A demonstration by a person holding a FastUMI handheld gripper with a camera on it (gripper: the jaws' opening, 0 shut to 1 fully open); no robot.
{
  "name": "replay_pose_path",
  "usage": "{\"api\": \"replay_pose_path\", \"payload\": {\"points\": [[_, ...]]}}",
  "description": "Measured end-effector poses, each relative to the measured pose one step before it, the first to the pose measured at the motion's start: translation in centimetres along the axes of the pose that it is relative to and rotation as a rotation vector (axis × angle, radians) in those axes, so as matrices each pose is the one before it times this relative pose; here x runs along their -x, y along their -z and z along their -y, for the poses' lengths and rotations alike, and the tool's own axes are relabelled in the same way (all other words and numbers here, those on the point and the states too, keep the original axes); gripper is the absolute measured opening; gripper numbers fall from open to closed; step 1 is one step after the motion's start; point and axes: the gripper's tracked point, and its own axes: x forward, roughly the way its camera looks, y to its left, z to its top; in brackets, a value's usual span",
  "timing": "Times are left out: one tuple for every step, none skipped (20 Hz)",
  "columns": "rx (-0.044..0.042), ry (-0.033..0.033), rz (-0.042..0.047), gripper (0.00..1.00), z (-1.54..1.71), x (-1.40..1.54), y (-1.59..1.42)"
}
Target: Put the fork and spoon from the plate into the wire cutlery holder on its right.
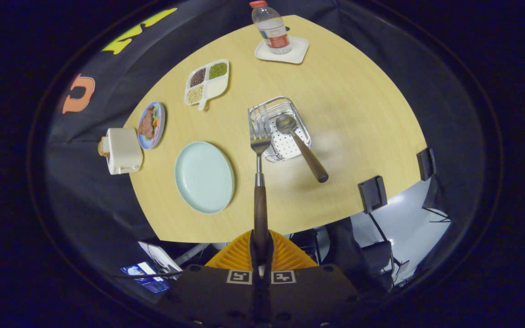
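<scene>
Wood-grain table (pixel 344 118): lies beyond the fingers, well below them.
Plate (pixel 204 176): pale green, bare, ahead and left of the tines.
Wire cutlery holder (pixel 285 136): just beyond the fork head; spoon (pixel 301 148) leans in it, handle out.
Fork (pixel 259 182): steel tines, dark wooden handle; stiff, light, likely slippery on metal, so hold the handle.
Gripper (pixel 260 248): fingers closed on the handle end.

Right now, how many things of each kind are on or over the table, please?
Cutlery: 2, the fork held in the shut gripper and the spoon in the wire cutlery holder
Holders: 1
Dishes: 4, plate, food plate, divided tray, coaster
Bottles: 1
Toasters: 1
Total: 9
</scene>
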Motion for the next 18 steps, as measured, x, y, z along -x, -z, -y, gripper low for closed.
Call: {"api": "replay_pose_path", "payload": {"points": [[-0.00296, 0.00654, -0.00949, 0.00, 0.215, -0.040, -0.012], [-0.00122, 0.00218, -0.01282, 0.00, 0.073, -0.251, 0.047], [-0.00444, -0.00425, -0.01011, 0.00, 0.037, -0.079, 0.015], [-0.00487, -0.00291, -0.01003, 0.00, -0.013, -0.165, 0.050], [-0.00885, -0.00170, -0.00780, 0.00, 0.062, -0.149, -0.119], [-0.01078, -0.00159, -0.00715, 0.00, 0.118, -0.132, -0.116], [-0.00988, 0.00146, -0.00449, 0.00, 0.134, -0.223, 0.026], [-0.00719, 0.00908, -0.00383, 0.01, 0.302, -0.022, -0.213], [-0.00379, 0.00428, -0.00331, 0.01, 0.204, -0.011, -0.176], [0.00060, 0.00858, 0.00298, 0.01, 0.081, -0.078, -0.181], [-0.00140, 0.00137, 0.00534, 0.05, -0.096, 0.045, -0.191], [-0.00034, 0.00189, 0.00821, 0.08, -0.015, 0.140, -0.475], [-0.00038, -0.00365, 0.00727, 0.08, -0.200, -0.077, -0.255], [0.00184, 0.00030, 0.00758, 0.11, 0.025, 0.087, -0.103], [0.00379, -0.01050, 0.00707, 0.11, -0.243, 0.199, -0.094], [0.00770, -0.00029, 0.00461, 0.27, -0.030, -0.062, 0.009], [0.00772, 0.00084, 0.00480, 0.42, -0.053, 0.144, -0.008], [0.00833, 0.00346, 0.01158, 0.57, -0.011, 0.196, 0.143]]}}
